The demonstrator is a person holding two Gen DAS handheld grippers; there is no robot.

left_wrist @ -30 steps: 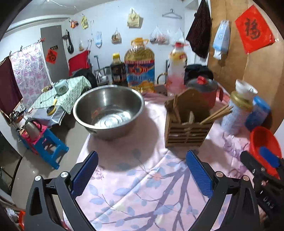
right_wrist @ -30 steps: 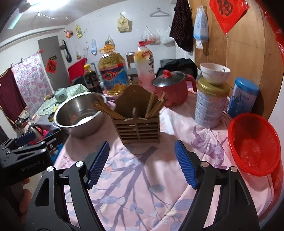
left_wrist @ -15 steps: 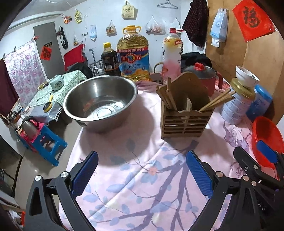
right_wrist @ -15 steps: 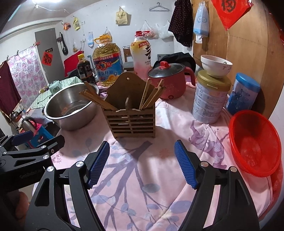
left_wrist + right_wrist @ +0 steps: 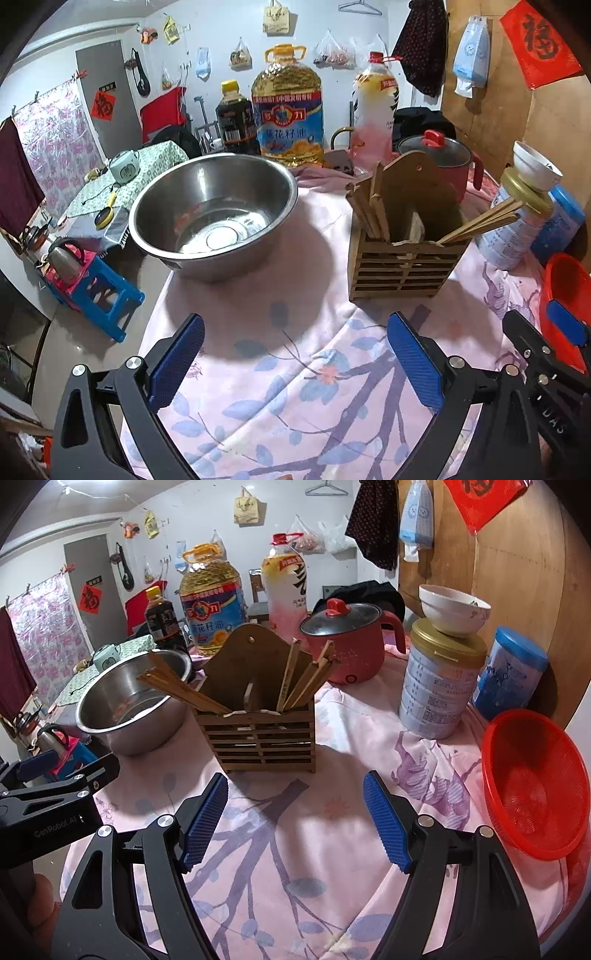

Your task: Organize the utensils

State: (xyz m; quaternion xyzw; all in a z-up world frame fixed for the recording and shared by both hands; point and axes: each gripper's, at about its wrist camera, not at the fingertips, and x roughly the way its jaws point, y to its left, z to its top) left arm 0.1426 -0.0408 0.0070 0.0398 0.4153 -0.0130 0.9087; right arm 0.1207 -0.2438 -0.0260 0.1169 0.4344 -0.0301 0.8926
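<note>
The left gripper [image 5: 295, 360] is hovering over the pink floral tablecloth [image 5: 295, 406] with its blue-padded fingers spread wide and nothing between them. The right gripper [image 5: 295, 818] is hanging above the same cloth, likewise released and gripping nothing.

The wooden utensil holder [image 5: 402, 258] is standing ahead of the left tongs, off toward their right finger and apart from it. From the right wrist view the same holder [image 5: 258, 734] is sitting straight ahead, just beyond the fingertips and centred on the gap between them. Chopsticks [image 5: 184, 690] are leaning out of its left compartment toward the steel bowl, and another bunch of chopsticks [image 5: 306, 675] is fanning out of its right compartment; both bunches are resting inside the holder, clear of either set of tongs.

The steel bowl [image 5: 214, 214] is sitting ahead of the left tongs, toward their left finger. Beyond the holder a red pot [image 5: 347, 646] is standing, and to the right of the right tongs a tin [image 5: 439, 686] is carrying a white bowl [image 5: 454, 609]. A red basket [image 5: 535, 786] is lying just beside the right finger of the right tongs.
</note>
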